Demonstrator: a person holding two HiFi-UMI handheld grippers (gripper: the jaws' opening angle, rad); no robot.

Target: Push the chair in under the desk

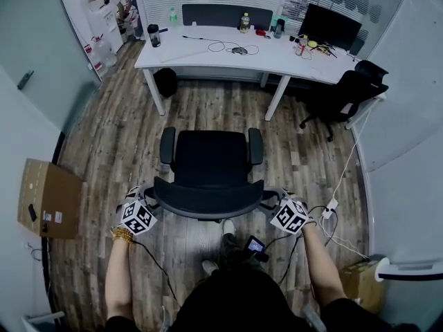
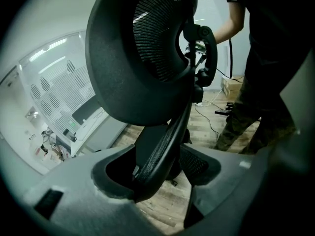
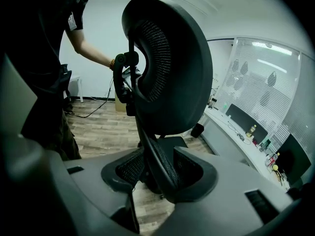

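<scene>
Wood-plank floor (image 1: 124, 137), white bench (image 1: 208, 54) along the far wall. Black chair (image 1: 211, 161) sits mid-floor, well apart from the bench, seat facing it and backrest (image 1: 208, 203) toward the person. Cardboard box (image 1: 48, 199) on the floor to the left. Left gripper (image 2: 162, 173) is clamped wide on the backrest's left rim, and right gripper (image 3: 157, 176) is clamped wide on the right rim. Both point down at a slant.

chair (image 1: 211, 159): apart from desk (image 1: 181, 58) | left gripper (image 1: 154, 200), right gripper (image 1: 271, 200): at backrest (image 1: 208, 203)
</scene>
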